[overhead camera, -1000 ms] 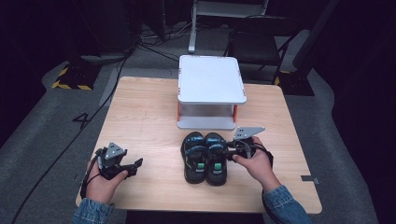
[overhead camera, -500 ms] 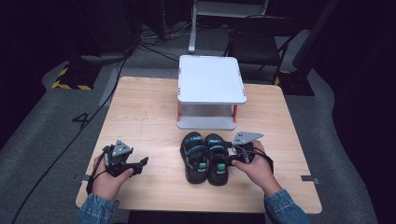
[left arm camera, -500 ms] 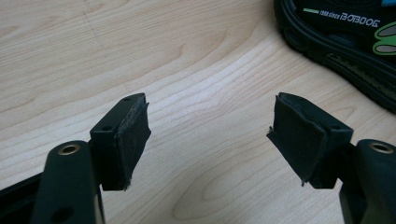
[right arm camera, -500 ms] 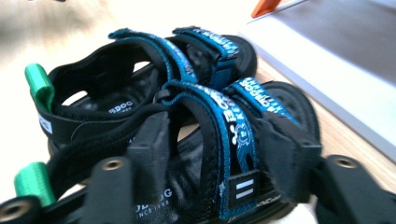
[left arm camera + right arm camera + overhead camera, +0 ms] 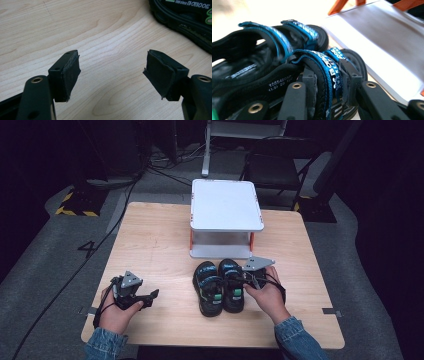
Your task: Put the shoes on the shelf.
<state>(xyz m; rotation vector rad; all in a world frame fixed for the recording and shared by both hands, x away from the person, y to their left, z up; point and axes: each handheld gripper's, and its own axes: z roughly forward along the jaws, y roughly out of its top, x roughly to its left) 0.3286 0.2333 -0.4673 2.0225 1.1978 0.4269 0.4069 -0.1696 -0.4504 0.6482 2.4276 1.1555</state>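
Little has shifted at the left tool, open and empty on the table, while the right tool has just closed, apparently gripping the right sandal's strap (blue-trimmed pair, mid-table).

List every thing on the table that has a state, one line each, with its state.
Left gripper: jaws open, nothing between them, low over bare table.
Right gripper: jaws have just been closing, now shut on the blue strap of the right sandal.
Left sandal: upright on the table, beside the right one, ungripped.
White shelf stand: upright, top bare, lower shelf bare.
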